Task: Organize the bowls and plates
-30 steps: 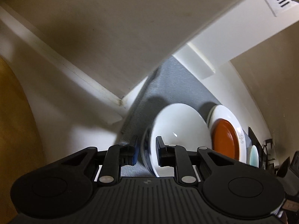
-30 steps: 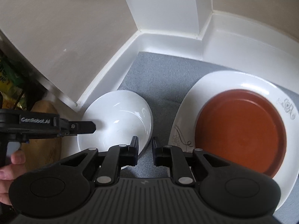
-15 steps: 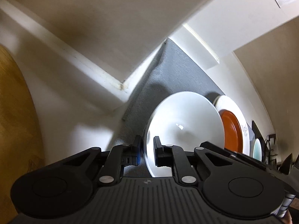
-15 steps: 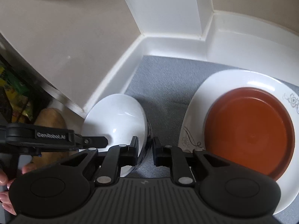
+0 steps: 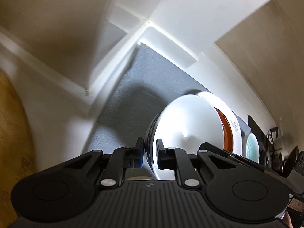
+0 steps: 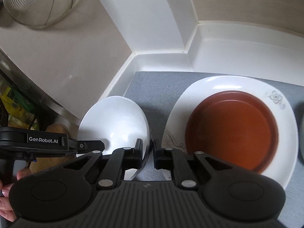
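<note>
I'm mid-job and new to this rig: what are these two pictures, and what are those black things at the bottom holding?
There is no robot arm: a person holds a two-finger gripper in each hand, each with a camera looking along its fingers. One picture looks from the left gripper, the other from the right gripper. Both pairs of jaws have just been closing on opposite edges of the white bowl and grip it. Beside it, on a grey mat, a brown dish sits on a white plate.
</note>
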